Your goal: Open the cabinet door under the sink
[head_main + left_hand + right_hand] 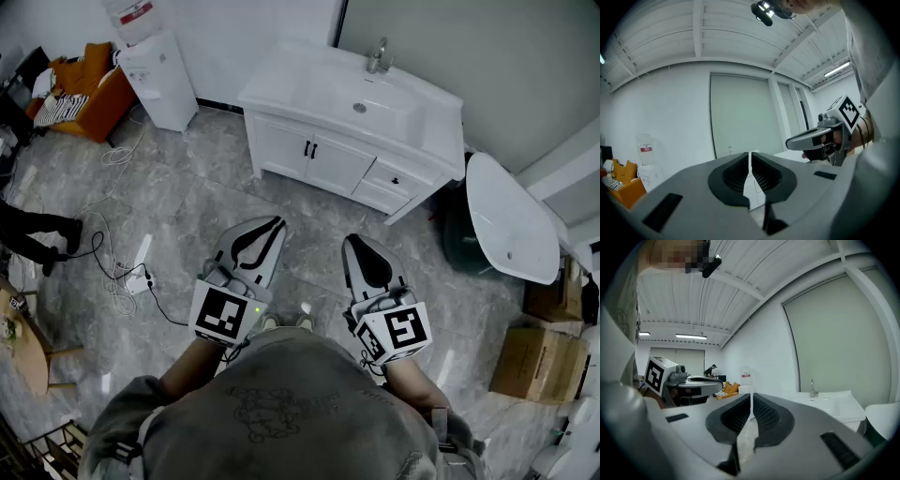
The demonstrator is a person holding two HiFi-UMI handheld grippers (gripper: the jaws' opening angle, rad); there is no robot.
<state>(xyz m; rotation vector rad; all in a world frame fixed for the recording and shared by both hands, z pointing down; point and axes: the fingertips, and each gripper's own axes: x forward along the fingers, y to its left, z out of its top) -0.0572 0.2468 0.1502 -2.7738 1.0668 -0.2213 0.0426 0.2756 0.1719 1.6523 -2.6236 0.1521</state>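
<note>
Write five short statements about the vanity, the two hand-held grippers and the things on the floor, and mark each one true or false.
1. The cabinet doors under the sink are closed. True.
2. The left hand-held gripper grips a door handle. False: its jaws are shut on nothing, and it is held above the floor, apart from the cabinet.
3. The right hand-held gripper has its jaws together with nothing between them. True.
4. The water dispenser stands to the right of the vanity in the head view. False: it stands to the left of it, near the wall.
5. Cardboard boxes sit on the floor at the right of the head view. True.
</note>
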